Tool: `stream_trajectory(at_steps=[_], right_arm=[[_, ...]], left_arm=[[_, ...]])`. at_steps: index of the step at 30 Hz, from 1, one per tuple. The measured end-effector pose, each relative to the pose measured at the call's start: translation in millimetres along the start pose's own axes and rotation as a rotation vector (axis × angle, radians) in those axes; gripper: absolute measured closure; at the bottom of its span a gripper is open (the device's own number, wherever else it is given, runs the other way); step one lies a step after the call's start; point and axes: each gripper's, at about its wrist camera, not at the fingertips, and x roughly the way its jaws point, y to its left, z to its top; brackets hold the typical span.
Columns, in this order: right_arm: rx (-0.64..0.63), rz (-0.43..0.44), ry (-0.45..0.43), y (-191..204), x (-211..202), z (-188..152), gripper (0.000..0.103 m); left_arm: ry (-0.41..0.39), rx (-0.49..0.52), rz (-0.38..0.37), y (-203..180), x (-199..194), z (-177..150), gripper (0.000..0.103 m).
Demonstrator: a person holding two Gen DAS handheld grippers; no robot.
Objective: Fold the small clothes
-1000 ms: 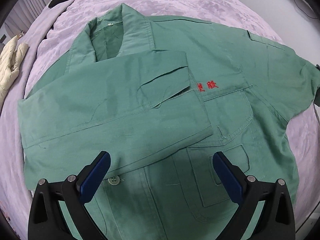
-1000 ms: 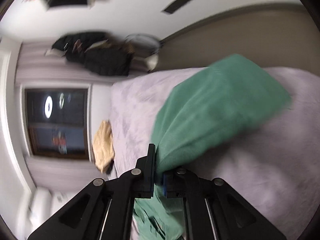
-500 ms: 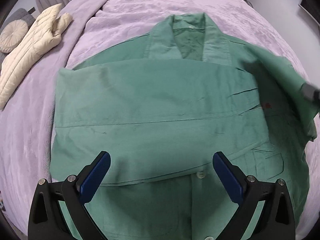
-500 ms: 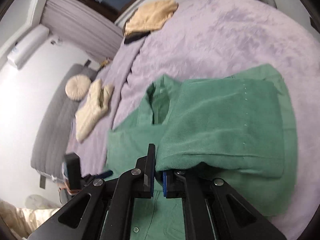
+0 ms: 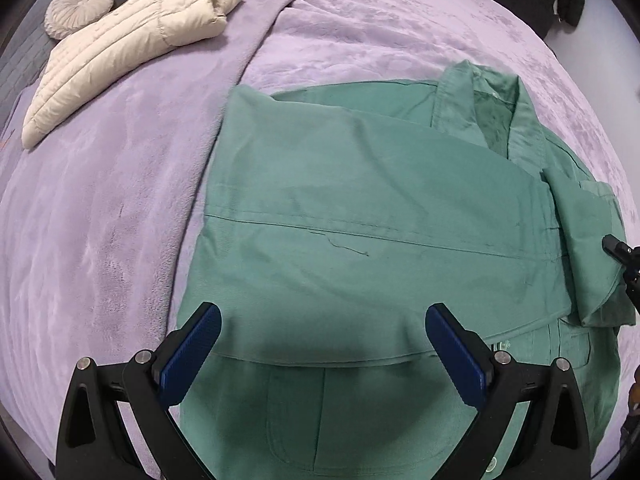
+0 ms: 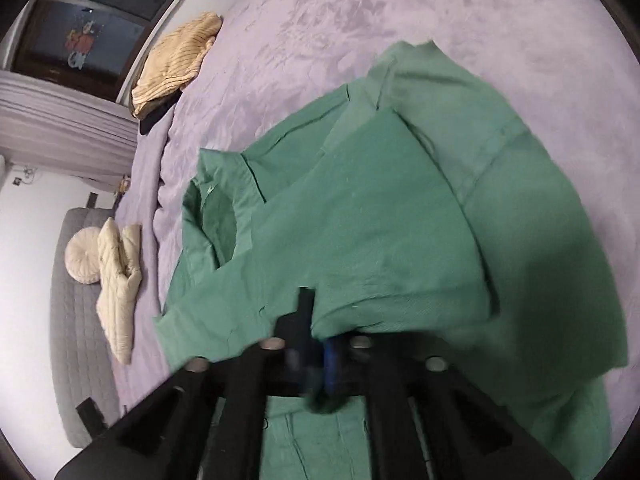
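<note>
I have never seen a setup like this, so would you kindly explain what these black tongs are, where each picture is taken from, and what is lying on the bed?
There is no robot here: a person holds a pair of two-finger tongs in each hand, and a fisheye camera on each pair looks forward along its fingers. That is why the edges curve.

The left-hand picture shows the left tongs open, hovering above a green shirt spread on a lilac blanket.

The right-hand picture shows the right tongs shut on a sleeve of that shirt, laid across its body; this view is blurred.

Further off lie a cream quilted jacket, a round cushion and a yellow ribbed garment.
</note>
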Motion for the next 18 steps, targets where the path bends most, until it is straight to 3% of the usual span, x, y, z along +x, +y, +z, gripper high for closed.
stream_trajectory(at_steps=[2,5,9,11,13,14,15,16,17,18], right_arm=[[-0.155,-0.01,-0.015,38.4,2.1,4.3,0.099],[-0.441,0.0,0.008,98.9,7.2,-18.6,0.099],[-0.719,-0.01,0.142,144.2,45.7,-79.2,0.098],[-0.784,-0.042,0.251,145.3,70.6,-106.3,0.095],[-0.803,-0.109,0.31,141.5,84.7,-122.2,0.085],[-0.795,-0.124,0.329,138.6,85.9,-127.2,0.073],[-0.774,-0.116,0.335,134.6,82.2,-128.3,0.057],[-0.741,-0.094,0.334,128.3,73.3,-127.7,0.048],[-0.696,-0.073,0.327,119.7,61.6,-125.2,0.039],[-0.642,-0.058,0.317,108.0,49.5,-121.2,0.039]], left_arm=[[-0.015,-0.026,-0.016,9.7,-3.3,4.2,0.0],[-0.036,-0.065,-0.063,23.1,-6.4,10.0,0.0],[-0.026,-0.149,-0.125,38.0,-1.0,17.6,0.0],[-0.016,-0.165,-0.159,39.5,3.9,19.0,0.0],[0.008,-0.162,-0.202,34.0,11.1,21.0,0.0],[0.02,-0.158,-0.226,30.3,14.7,21.5,0.0],[0.035,-0.152,-0.256,25.7,18.7,22.0,0.0],[0.05,-0.144,-0.282,20.7,22.7,22.0,0.0],[0.068,-0.136,-0.302,15.1,27.3,21.3,0.001],[0.084,-0.131,-0.314,9.9,32.1,21.0,0.0]])
